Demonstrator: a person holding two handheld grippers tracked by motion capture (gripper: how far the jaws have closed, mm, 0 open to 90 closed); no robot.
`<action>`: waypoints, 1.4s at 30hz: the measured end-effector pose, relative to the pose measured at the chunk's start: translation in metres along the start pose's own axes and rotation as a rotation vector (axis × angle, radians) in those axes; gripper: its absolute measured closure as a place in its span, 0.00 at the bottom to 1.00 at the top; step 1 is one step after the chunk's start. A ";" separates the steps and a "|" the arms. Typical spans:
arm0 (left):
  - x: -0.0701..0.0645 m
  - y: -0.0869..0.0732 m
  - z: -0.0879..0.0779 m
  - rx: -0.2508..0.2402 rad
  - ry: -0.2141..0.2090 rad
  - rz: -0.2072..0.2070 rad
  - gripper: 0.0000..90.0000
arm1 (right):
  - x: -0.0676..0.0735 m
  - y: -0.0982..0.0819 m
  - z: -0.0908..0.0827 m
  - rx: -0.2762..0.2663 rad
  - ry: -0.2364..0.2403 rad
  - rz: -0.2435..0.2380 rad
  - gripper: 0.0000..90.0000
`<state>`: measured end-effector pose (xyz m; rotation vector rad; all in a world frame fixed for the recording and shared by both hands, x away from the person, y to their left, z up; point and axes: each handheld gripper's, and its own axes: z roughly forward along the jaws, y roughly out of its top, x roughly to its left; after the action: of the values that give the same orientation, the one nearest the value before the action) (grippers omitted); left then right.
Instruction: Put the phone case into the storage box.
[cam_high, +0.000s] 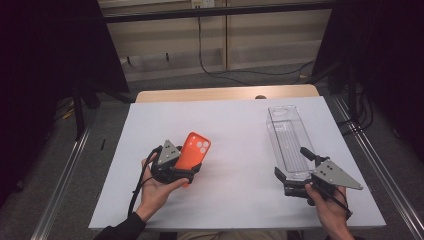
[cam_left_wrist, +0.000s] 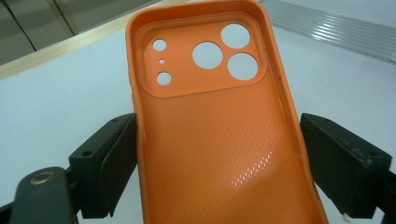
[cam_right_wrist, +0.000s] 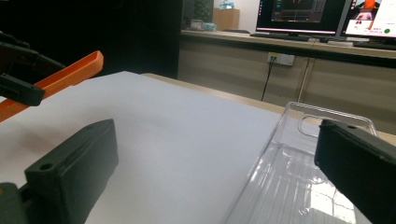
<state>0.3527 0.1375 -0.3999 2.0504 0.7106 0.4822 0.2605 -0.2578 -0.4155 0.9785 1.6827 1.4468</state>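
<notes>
A white rectangular sheet covers the surface (cam_high: 240, 125), with a strip of pale wood showing past its far edge. The clear plastic rectangular tray (cam_high: 290, 140) lies lengthwise toward the right side of the sheet, its far end short of the far edge and its right wall close to the sheet's right edge.

The left hand-held gripper (cam_high: 176, 170) sits well to the left of the tray, gripping an orange soft phone case with round camera cut-outs (cam_left_wrist: 210, 126) by its two long edges; the case tilts up off the sheet, camera end pointing away from the person.

The right hand-held gripper (cam_high: 295, 172) is at the tray's near end with its jaws spread wide, the right jaw over the tray and the left jaw over bare sheet. Between the case and the tray the sheet is bare.
</notes>
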 end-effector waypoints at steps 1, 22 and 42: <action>-0.001 0.001 0.001 -0.001 -0.002 0.003 0.16 | 0.001 0.000 0.002 0.002 0.003 -0.003 0.00; -0.021 0.012 0.021 -0.021 -0.034 0.062 0.16 | 0.020 0.010 0.035 0.089 0.054 -0.010 0.00; -0.044 0.022 0.041 -0.051 -0.022 0.131 0.16 | 0.032 0.024 0.054 0.178 0.121 0.117 0.07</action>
<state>0.3493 0.0738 -0.4057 2.0592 0.5474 0.5463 0.2951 -0.2028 -0.3999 1.1213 1.8965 1.4757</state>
